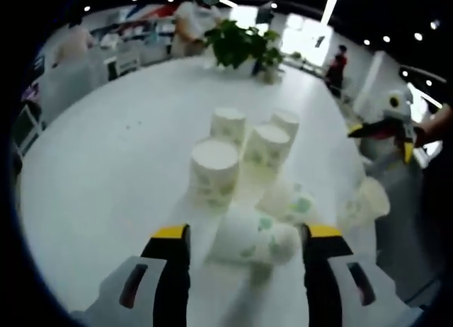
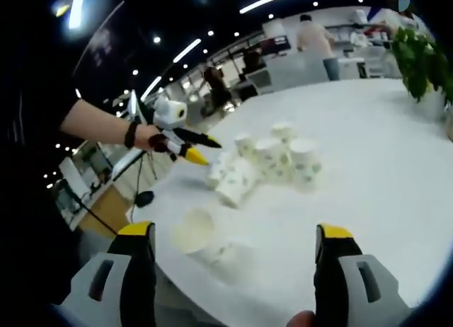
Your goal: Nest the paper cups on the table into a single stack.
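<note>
No readable writing; cups carry only green leaf print

Your left gripper [image 1: 244,245]: jaws spread wide, toppled cup [image 1: 248,242] lying on its side between them, contact not clear

Your right gripper [image 2: 237,245]: jaws wide apart, gripping nothing; another toppled cup [image 2: 202,238] lies between them near table [image 2: 382,164] edge, open mouth facing you

Cup count, left gripper view: four upright cups [image 1: 244,146] clustered mid-table, three more tipped over nearer you, seven total

Potted plant [image 1: 244,44] at far side
</note>
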A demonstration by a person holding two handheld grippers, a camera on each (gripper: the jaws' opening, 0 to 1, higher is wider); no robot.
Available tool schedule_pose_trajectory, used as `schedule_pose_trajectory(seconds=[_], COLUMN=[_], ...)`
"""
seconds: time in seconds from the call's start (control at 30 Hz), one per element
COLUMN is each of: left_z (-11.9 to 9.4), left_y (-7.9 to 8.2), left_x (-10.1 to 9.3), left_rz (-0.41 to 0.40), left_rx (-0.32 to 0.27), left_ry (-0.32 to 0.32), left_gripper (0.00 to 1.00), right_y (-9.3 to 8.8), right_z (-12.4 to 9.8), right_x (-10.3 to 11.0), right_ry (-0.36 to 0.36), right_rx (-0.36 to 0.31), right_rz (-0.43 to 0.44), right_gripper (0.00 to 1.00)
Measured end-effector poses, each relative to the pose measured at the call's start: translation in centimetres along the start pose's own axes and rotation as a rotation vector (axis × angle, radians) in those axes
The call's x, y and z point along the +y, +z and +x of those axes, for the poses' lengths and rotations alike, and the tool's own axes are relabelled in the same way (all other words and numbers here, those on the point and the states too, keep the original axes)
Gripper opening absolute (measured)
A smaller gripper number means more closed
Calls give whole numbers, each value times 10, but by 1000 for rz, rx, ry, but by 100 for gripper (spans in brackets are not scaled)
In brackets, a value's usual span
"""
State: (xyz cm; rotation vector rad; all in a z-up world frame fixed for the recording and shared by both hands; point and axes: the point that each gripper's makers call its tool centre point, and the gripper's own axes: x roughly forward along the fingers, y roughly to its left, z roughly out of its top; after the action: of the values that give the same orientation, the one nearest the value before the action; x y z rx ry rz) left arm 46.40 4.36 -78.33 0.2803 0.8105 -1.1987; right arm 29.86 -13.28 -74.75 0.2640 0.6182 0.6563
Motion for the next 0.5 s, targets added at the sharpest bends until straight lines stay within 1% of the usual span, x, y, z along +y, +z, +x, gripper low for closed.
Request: schedule_pose_trajectory(seconds=[0.13,0.27,0.33,0.43,0.5], left_z=[1,1,1,0,-1], left_y=[-2,-2,-5,-6,-8], left_x=[-5,-8,-11,-13,-12], left_rz=[-7,-2,-15,-9,-8], left_rx=[12,6,22,24,27], left_ry=[-32,-48,-68,-85,-85], left_gripper=[54,51,48,45,44], right_y=[-2,-3,-3,-3,-4], right_z=[0,-1,-2,-3,-5], right_x=[-1,-2,-2,-4,-5], right_ry=[2,6,5,5,3], right_rx=[7,7,7,5,8], right_rz=[5,10,8,12,11], right_gripper=[91,91,91,91,91])
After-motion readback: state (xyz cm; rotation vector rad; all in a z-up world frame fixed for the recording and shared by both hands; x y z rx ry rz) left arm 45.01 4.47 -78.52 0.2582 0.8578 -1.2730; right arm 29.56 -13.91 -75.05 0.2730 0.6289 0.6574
